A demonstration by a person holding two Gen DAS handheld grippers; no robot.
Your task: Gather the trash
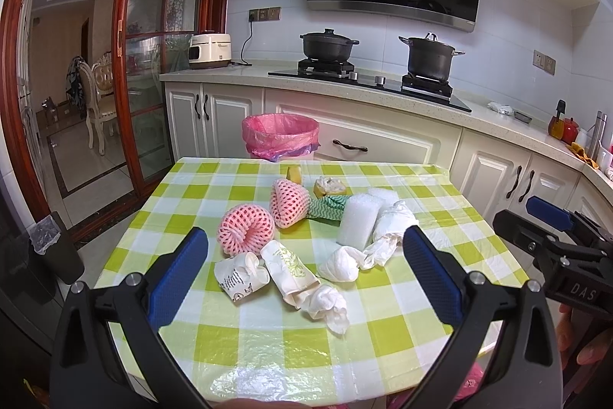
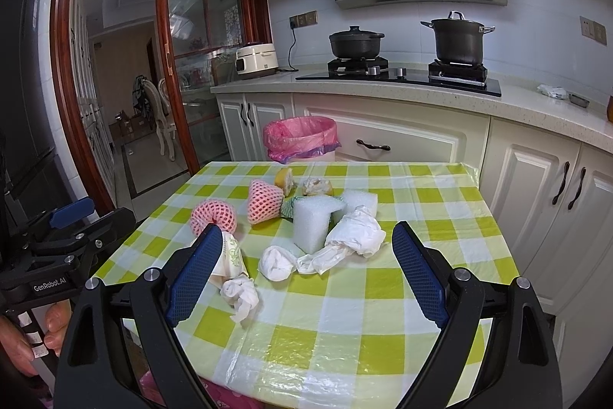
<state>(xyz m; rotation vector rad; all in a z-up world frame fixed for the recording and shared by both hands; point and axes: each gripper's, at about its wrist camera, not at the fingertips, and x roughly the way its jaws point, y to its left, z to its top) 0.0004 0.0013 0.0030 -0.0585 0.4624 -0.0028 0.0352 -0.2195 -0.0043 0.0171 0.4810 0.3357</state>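
both tools (image 1: 304, 252) (image 2: 308, 257) above table trash (image 1: 285, 271)

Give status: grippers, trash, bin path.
Left gripper open, empty; right gripper open, empty. Trash pile untouched on checked table. Pink-lined bin beyond far edge, path unobstructed.

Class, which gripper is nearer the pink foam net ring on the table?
Left. The left gripper hovers just behind the pink foam net ring; the right gripper sits further right.
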